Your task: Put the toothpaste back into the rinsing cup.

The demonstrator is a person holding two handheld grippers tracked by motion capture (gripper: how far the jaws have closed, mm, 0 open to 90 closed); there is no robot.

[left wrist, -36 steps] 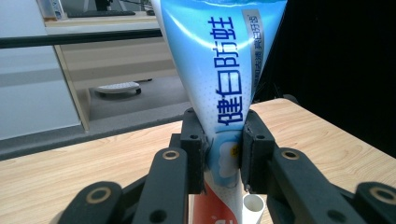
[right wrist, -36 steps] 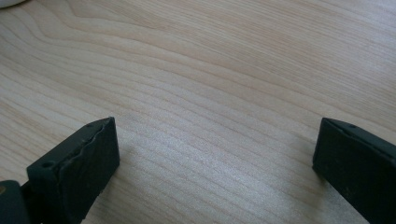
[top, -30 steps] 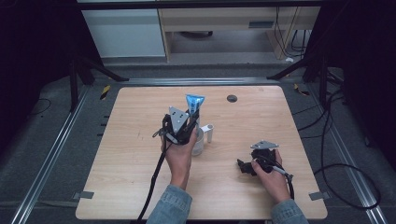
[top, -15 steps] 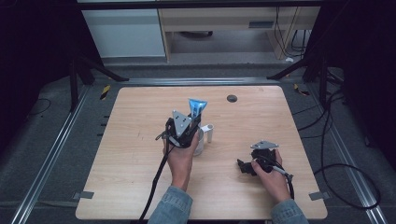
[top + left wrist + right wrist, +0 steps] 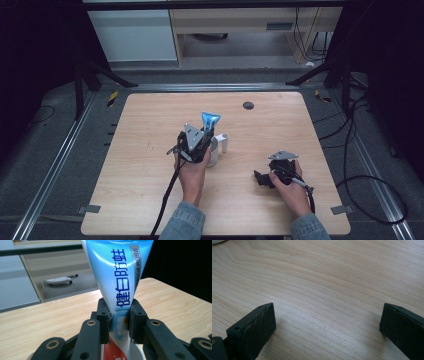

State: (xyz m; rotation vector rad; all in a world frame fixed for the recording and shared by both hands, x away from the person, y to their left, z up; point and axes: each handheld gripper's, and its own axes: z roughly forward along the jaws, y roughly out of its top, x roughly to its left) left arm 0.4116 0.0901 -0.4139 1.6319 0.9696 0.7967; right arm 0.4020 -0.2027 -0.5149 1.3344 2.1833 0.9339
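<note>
Two claws in play. Left claw (image 5: 119, 322) is clamped on a blue toothpaste tube (image 5: 117, 277), jaws pinching it low on the body, wide crimped end up. Tube's lower end sits inside a white cup (image 5: 214, 152) near mid-bench, so the grip looks meant to keep the tube vertical for standing it in the cup or lifting it out; can't tell which. A small white cylinder (image 5: 224, 142) lies just beside the cup, maybe a cap, unclear. Right claw (image 5: 327, 325) has jaws spread wide with nothing between them, low over bare wood of the bench (image 5: 150, 130), well apart from the cup, probably parked out of the way. Dark round spot (image 5: 248, 105) near the far edge.
</note>
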